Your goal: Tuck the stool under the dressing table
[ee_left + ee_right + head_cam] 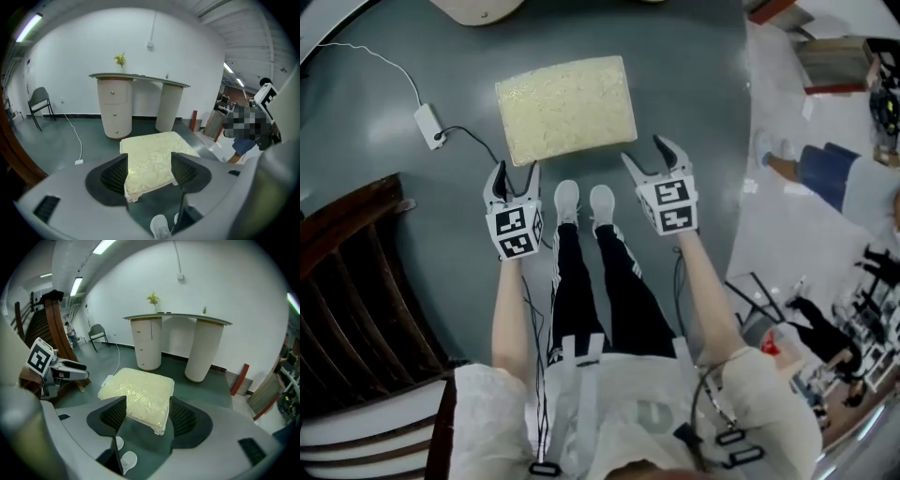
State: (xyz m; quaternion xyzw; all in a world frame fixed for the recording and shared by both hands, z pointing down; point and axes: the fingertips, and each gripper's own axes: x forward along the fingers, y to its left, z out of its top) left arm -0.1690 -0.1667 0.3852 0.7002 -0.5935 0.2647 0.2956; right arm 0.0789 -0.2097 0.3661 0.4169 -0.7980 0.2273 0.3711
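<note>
Left claw (515, 176) spread, nothing between its pads. Right claw (653, 157) spread too, empty. Both hang just short of the pale yellow, rectangular, cushion-topped stool (567, 108). It stands on the grey floor (694, 84), well apart from the cream dressing table with round pedestals (139, 77). I judge the top soft and slick-covered and the body light, so it should slide easily. I'd pinch the near edge at its two corners, low down where it looks firmer, then push.
</note>
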